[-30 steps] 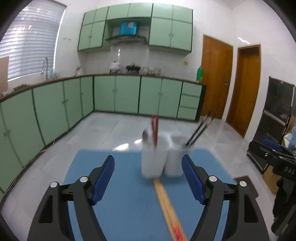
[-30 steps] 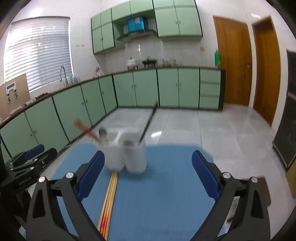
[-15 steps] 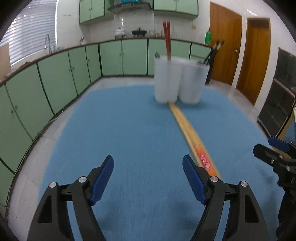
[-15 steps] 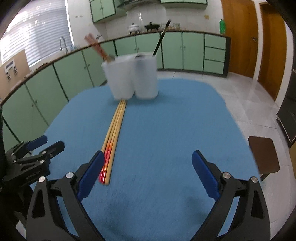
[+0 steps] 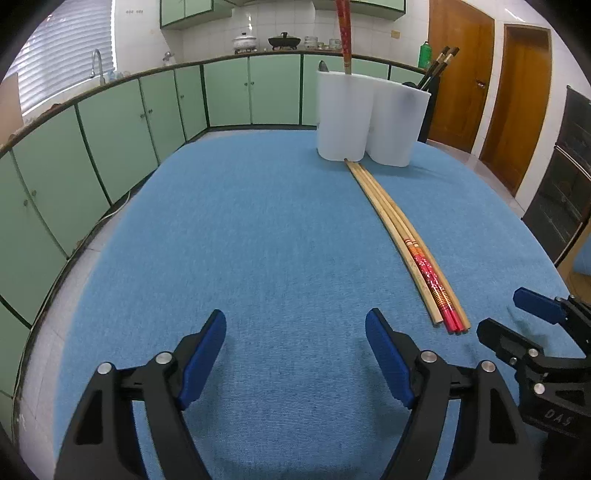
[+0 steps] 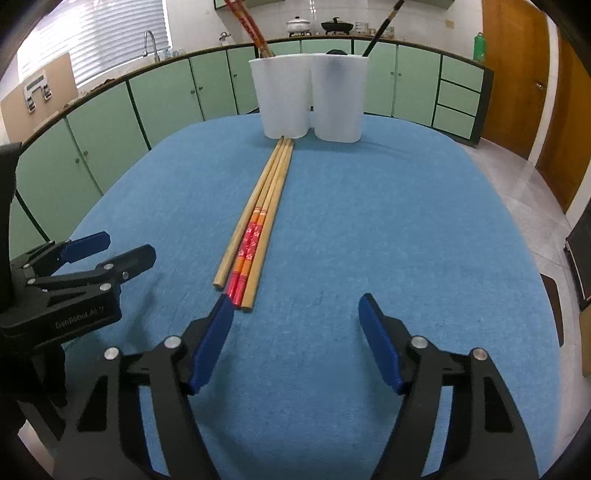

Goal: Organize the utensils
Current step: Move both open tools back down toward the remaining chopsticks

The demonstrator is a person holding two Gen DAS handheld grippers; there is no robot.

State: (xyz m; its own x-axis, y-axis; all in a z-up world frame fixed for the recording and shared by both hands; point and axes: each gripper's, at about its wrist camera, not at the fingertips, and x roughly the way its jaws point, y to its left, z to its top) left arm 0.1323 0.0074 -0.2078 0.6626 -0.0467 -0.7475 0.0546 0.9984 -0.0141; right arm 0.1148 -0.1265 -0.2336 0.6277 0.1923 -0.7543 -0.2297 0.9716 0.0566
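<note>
Nearest the cameras, the left tool (image 5: 295,345) stood with its blue pads spread wide over bare blue cloth, nothing between them. The right tool (image 6: 295,328) was also apart and empty, though its jaws had just been closing in; its left pad hung just beside the near ends of the chopsticks (image 6: 258,218) without clearly touching them. On the left tool's body, seen from the right wrist, pale lettering read roughly "EvenRobot.AI", and the right tool's body, seen from the left wrist, carried "DAS"; neither was sharp.

The loose chopsticks, two plain wooden and two with red and orange patterned ends, lay side by side on the bench (image 6: 406,229), running from just ahead of the right tool to the foot of the white holder (image 6: 308,96) at the far edge. That holder already held red chopsticks (image 6: 245,22) on one side and dark ones (image 6: 380,29) on the other. By my reading the sorting was partly done: the four on the cloth remained to be lifted and placed, and no grasp had begun.
</note>
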